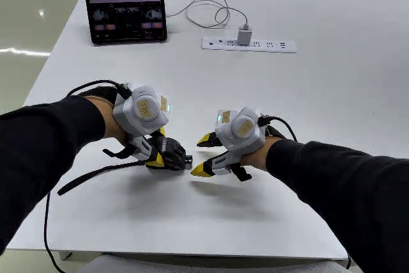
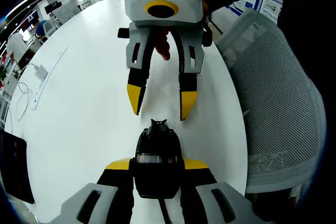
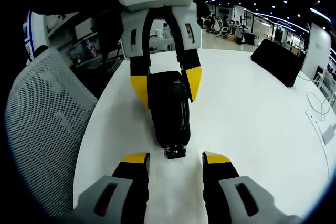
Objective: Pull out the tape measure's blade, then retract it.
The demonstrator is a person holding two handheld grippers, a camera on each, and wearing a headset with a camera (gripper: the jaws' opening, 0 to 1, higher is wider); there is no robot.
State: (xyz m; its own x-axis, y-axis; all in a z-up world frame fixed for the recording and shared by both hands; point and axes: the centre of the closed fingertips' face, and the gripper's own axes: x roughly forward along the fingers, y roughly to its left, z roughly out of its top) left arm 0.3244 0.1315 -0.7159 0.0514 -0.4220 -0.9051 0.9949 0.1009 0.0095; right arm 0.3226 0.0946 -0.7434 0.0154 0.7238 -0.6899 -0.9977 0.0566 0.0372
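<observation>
While the left tongs sit clamped on the black tape measure, holding it low over the white counter, the right tongs stand apart. The blade's end hook sits just at their gap, not yet pinched. The case looks hard, smooth and fairly weighty, so a firm squeeze across its flat sides suits it. The blade is probably thin, springy steel; pinch the hook squarely, pull straight, and release gently.
</observation>
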